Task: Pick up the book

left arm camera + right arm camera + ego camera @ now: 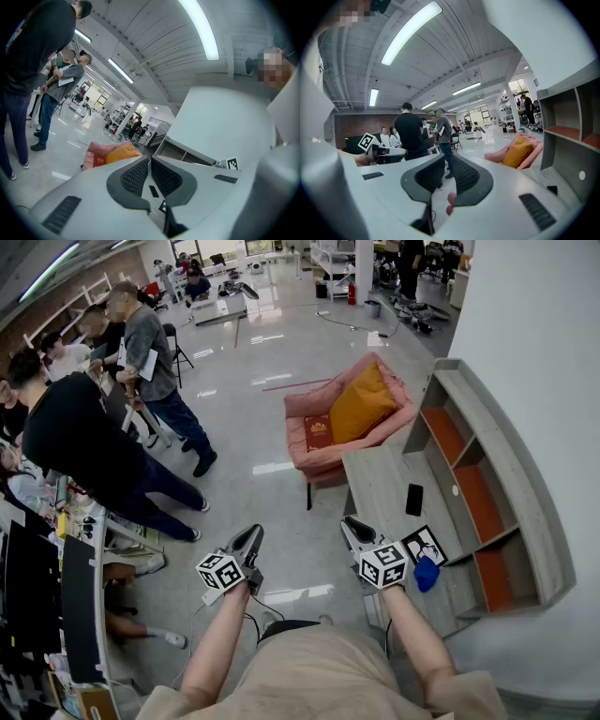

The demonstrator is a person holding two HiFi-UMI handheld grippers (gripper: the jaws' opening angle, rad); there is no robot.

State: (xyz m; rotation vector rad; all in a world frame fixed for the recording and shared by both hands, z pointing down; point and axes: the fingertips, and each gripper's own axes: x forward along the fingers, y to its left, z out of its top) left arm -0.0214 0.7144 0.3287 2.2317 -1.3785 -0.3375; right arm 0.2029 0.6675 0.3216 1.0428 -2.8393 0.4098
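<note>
The red book (319, 432) lies on the seat of a pink armchair (309, 460), beside an orange cushion (361, 404). In the left gripper view the book (99, 161) shows small, far ahead past the jaws, next to the cushion (119, 152). My left gripper (253, 532) and right gripper (351, 523) hover side by side well short of the chair, both shut with nothing between the jaws. The left gripper (150, 161) points roughly toward the chair. The right gripper (449, 160) has the chair (497, 155) and cushion (518, 151) off to its right; the book is hidden there.
A grey low table (380, 488) with a black phone (413, 499) stands right of the chair. Behind it a grey shelf unit (525, 484) with orange backing lines the white wall. Several people (103, 442) stand at desks on the left. A blue object (427, 574) lies by my right hand.
</note>
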